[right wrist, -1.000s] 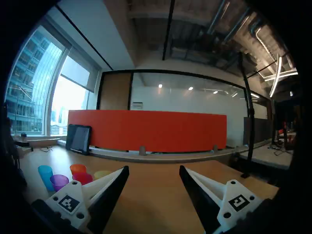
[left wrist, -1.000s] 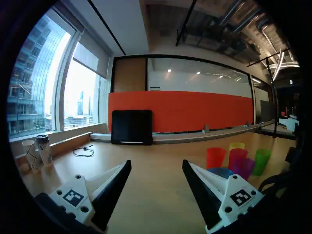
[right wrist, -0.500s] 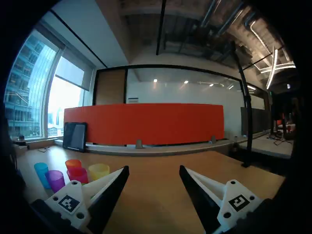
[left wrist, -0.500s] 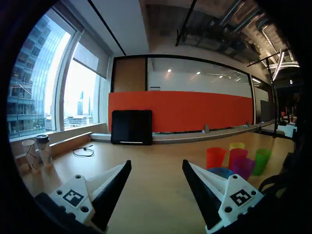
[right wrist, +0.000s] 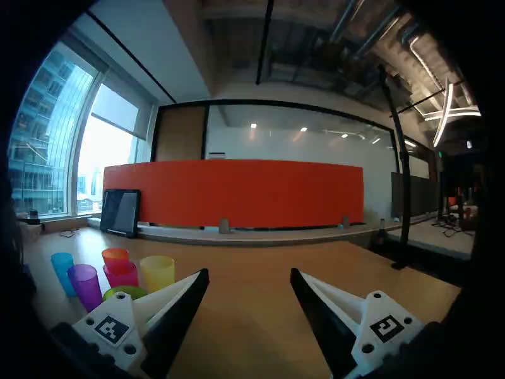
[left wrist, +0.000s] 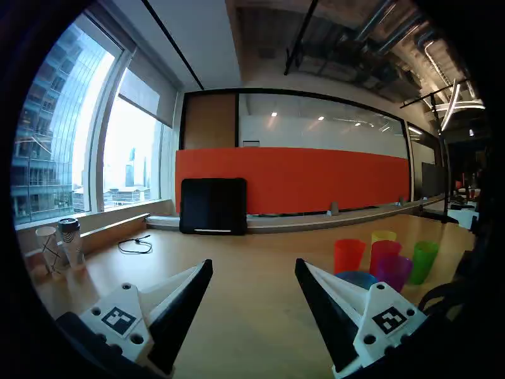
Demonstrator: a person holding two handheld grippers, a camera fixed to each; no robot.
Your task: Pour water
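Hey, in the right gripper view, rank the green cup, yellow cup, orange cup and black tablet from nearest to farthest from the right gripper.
From the right gripper:
1. green cup: low left, partly behind a finger.
2. yellow cup: left, a little farther.
3. orange cup: left, at the cluster's back.
4. black tablet: far left, well beyond the cups.

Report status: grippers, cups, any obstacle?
Left gripper open, empty. Right gripper open, empty. Coloured cups grouped on table, none gripped. No obstacle near them.
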